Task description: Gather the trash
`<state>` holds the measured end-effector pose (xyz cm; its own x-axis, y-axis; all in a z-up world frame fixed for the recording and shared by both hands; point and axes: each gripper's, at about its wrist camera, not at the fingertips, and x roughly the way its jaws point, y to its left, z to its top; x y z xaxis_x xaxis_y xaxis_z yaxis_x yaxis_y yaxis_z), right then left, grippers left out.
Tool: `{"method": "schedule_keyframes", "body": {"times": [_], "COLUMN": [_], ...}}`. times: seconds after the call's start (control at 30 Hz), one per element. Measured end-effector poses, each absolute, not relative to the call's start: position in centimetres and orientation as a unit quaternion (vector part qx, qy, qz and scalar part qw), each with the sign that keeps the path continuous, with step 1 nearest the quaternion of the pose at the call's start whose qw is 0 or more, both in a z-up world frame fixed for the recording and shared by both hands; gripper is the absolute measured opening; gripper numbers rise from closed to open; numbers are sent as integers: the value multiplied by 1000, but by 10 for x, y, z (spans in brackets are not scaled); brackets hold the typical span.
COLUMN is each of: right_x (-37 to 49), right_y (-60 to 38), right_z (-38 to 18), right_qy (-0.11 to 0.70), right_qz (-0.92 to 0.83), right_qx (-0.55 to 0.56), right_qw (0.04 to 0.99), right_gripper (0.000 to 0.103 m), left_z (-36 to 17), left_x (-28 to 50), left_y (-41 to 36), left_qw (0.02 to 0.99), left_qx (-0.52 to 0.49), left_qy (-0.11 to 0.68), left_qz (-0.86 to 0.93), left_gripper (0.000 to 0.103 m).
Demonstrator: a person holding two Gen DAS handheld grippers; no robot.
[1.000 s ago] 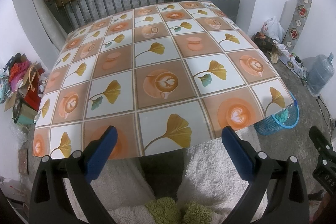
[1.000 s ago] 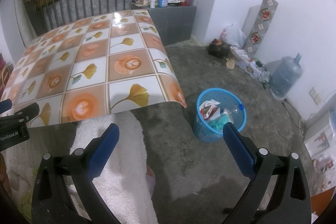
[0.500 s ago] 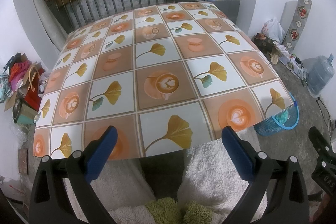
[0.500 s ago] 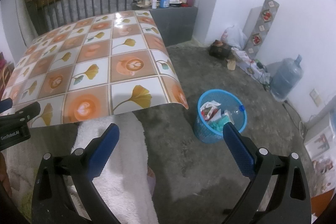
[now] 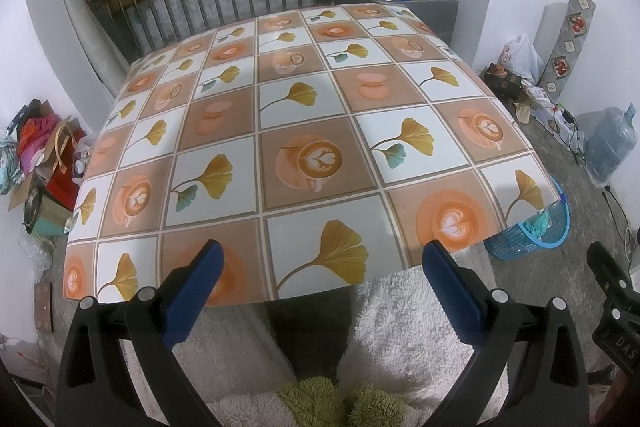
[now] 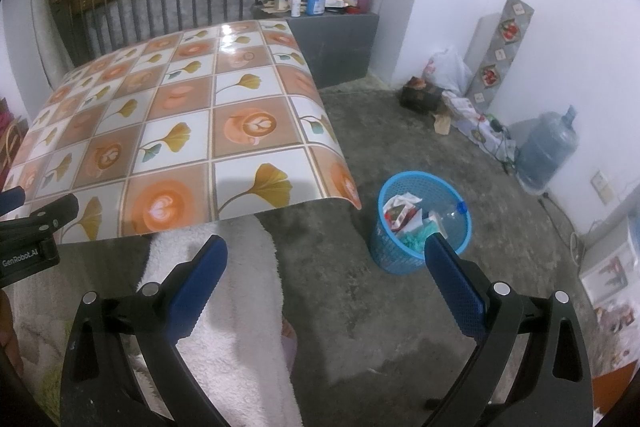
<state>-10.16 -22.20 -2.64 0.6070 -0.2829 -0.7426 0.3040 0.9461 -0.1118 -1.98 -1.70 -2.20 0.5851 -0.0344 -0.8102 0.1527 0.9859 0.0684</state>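
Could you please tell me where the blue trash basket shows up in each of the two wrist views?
Left wrist: the blue trash basket sits far right, half hidden behind the table's near right corner.
Right wrist: fully visible, centre-right on the floor.
Shared landmark: the water jug by the wall.

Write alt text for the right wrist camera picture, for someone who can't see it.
A blue trash basket holding wrappers and a plastic bottle stands on the concrete floor, beside a table with a patterned cloth. The right tool is open and empty in the foreground.
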Motion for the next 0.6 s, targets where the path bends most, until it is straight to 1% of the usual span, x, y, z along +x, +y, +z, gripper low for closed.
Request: {"method": "schedule_keyframes", "body": {"times": [0.6], "right_x": [-103], "right_y": [-222], "right_z": [-26], "right_qy": [412], "right_qz": [-164], "right_qx": [14], "right_qw": [896], "right_gripper": [95], "left_z": [-24], "left_x": [-21], "left_y": [-16], "left_qw": [887], "left_qx": [65], "left_qy": [454], "left_qz": [-52], "left_gripper": [97]}}
